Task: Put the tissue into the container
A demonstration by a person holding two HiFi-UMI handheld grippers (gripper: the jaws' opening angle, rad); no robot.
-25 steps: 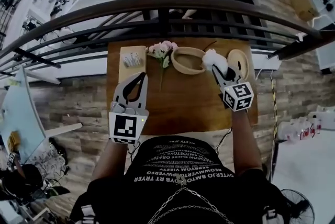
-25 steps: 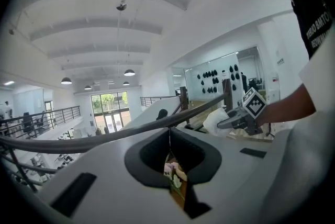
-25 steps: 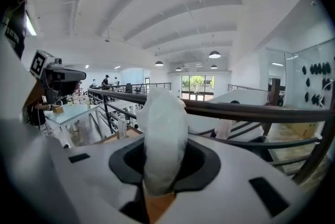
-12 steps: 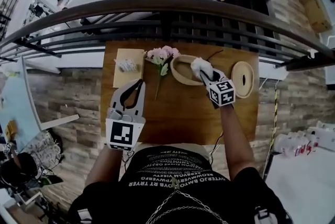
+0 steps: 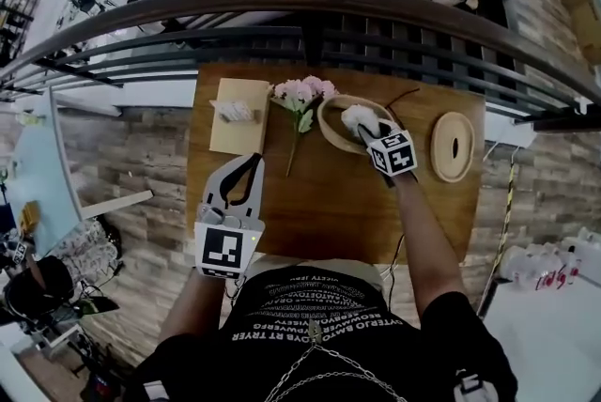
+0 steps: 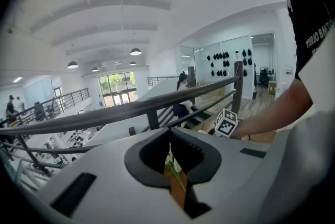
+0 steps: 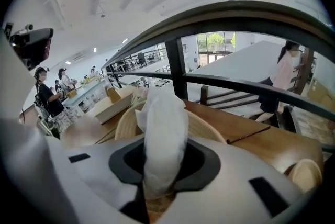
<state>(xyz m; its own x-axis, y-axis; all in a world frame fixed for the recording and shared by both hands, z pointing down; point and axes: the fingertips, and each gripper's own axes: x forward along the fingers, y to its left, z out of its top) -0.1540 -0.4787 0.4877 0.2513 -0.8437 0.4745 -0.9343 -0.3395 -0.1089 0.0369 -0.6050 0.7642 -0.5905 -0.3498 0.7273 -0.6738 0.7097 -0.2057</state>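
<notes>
A white tissue [image 7: 162,123] stands crumpled between the jaws of my right gripper [image 7: 161,150], which is shut on it. In the head view that gripper [image 5: 365,131] holds the tissue [image 5: 358,117] over the round wooden container [image 5: 331,129] at the table's far middle. The container's rim [image 7: 205,129] shows just behind the tissue in the right gripper view. My left gripper [image 5: 247,168] hovers over the table's near left, jaws shut with nothing between them. In the left gripper view its tips [image 6: 168,133] meet.
A flat tissue box [image 5: 237,114] lies at the far left, pink flowers [image 5: 302,94] with a long stem beside it. The container's round wooden lid [image 5: 453,146] rests at the right. A dark railing [image 5: 310,6] runs just beyond the table's far edge.
My right gripper has carried the tissue leftward, from beside the lid to over the round container. The left gripper has stayed about where it was.
</notes>
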